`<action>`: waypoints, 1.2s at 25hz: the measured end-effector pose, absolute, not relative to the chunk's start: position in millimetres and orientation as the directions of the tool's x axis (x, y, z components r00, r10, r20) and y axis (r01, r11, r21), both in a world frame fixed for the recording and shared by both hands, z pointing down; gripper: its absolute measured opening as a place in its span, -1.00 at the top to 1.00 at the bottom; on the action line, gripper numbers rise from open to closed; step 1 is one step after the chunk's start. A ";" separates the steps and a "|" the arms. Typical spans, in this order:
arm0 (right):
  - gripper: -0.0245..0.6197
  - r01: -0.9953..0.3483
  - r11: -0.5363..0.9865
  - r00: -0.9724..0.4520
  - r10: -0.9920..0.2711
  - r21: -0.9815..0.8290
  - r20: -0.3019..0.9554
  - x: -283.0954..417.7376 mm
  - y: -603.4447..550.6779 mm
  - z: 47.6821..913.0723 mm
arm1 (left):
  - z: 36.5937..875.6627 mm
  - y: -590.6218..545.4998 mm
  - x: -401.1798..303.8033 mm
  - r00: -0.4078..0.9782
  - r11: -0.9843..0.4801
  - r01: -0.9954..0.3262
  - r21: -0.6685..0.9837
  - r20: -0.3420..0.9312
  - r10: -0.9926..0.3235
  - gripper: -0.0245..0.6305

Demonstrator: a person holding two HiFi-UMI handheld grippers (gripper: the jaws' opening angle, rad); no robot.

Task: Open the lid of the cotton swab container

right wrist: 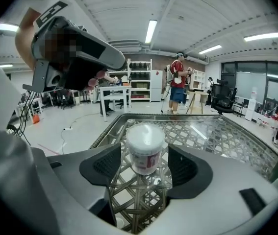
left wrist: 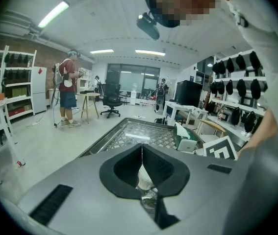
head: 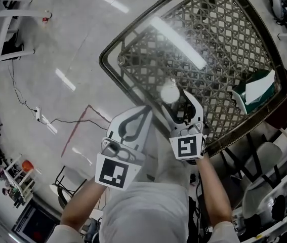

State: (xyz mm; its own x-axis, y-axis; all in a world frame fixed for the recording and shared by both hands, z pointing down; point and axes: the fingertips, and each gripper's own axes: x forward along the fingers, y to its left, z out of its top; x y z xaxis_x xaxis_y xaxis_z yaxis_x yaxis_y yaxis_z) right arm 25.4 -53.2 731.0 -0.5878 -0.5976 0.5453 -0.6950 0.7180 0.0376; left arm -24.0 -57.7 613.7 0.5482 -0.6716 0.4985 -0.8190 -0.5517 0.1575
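Observation:
The cotton swab container (head: pixel 169 92), a small round tub with a white lid and a red-printed label, stands upright near the front edge of the glass-topped wicker table (head: pixel 108 67). My right gripper (head: pixel 177 99) is open around it. In the right gripper view the container (right wrist: pixel 145 148) sits between the two black pads with a gap on each side, and the right gripper (right wrist: pixel 144 154) does not touch it. My left gripper (head: pixel 144 110) is shut and empty, just left of the container and off the table's corner. The left gripper view shows the left gripper (left wrist: pixel 141 147) with its jaws pressed together.
A green-and-white package (head: pixel 254 90) lies on the table's right side, also visible as the package (left wrist: pixel 188 142) in the left gripper view. A cable and power strip (head: pixel 38 114) lie on the floor at left. A person (right wrist: pixel 177 84) stands beyond the table, with desks and shelves around.

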 end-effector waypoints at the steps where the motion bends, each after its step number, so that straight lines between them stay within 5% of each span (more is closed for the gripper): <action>1: 0.10 -0.701 0.713 -0.583 -0.601 0.037 0.548 23.6 -53.6 733.0 | 614.4 -56.9 -23.4 0.552 -0.555 -0.817 0.159 0.498 -0.669 0.91; 30: 0.17 -0.760 0.648 -0.507 -0.644 0.056 0.573 16.9 -69.2 753.1 | 616.2 -50.8 -36.6 0.596 -0.603 -0.783 0.151 0.458 -0.659 0.91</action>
State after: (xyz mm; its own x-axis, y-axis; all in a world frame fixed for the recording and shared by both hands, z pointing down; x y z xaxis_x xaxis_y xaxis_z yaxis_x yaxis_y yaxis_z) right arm 16.9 -69.2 753.1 -0.5068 -0.6439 0.5732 -0.7598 0.6478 0.0559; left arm -36.6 -50.8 616.2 0.5961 -0.6592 0.4583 -0.7832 -0.6031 0.1512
